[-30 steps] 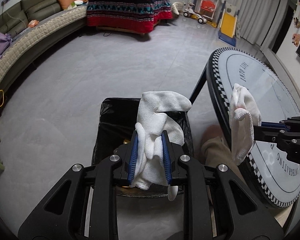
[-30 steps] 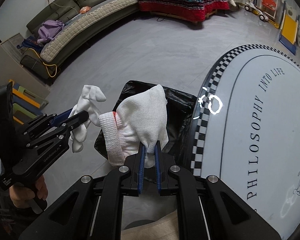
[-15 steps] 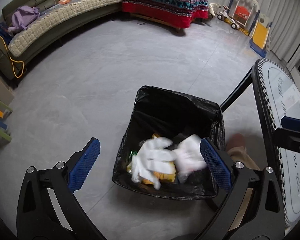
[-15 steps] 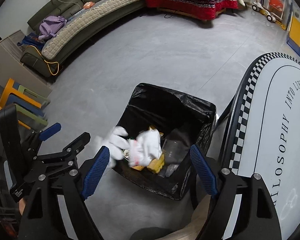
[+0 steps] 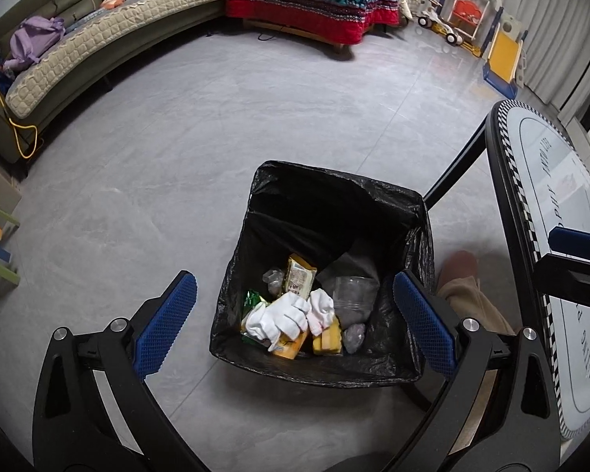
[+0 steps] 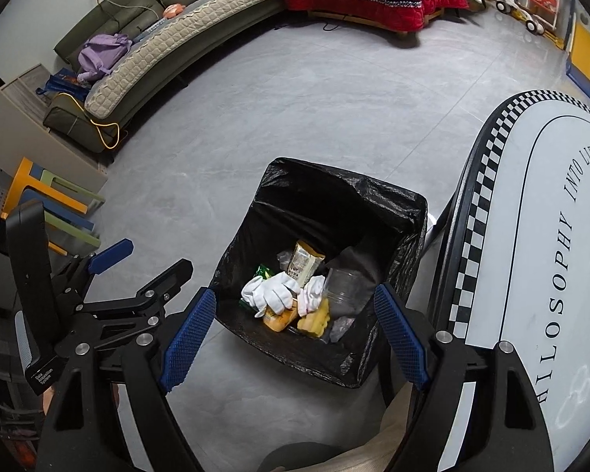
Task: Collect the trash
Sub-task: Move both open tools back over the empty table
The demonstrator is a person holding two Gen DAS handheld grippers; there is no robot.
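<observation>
Both grippers hang over the trash bin with their blue-padded jaws spread wide and nothing between them: the left gripper (image 5: 295,314) frames the bin's near half, and the right gripper (image 6: 295,332) does the same from a little further right. The left gripper's black frame also shows at the lower left of the right wrist view, just beside the right one.

The trash bin (image 5: 334,185) is a square bin lined with a black plastic bag whose edge is folded over the rim. At the bottom lie the white gloves (image 5: 281,316), two of them, crumpled together on top of the other rubbish. Under and around them are a yellow-orange package (image 5: 289,348), a yellow wrapper (image 5: 328,340), a green wrapper (image 5: 251,299), a tan snack packet (image 5: 301,275) standing on end, and a clear plastic cup (image 5: 352,293) with crumpled clear film beside it. The contents cover only the floor of the bin; its walls rise well above them.

Just right of the bin stands an oval table (image 6: 531,236) with a chequered edge and the printed words "PHILOSOPHY INTO LIFE"; one of its black legs slants down next to the bin's far right corner. A trouser leg (image 5: 466,303) and shoe of the person show between bin and table.

Beyond the bin the grey floor (image 5: 255,118) is open up to a curved sofa (image 5: 98,39) with a purple backpack (image 5: 33,41) on it, a table draped in red patterned cloth (image 5: 314,0), and children's toys (image 5: 468,19) at the far right.
</observation>
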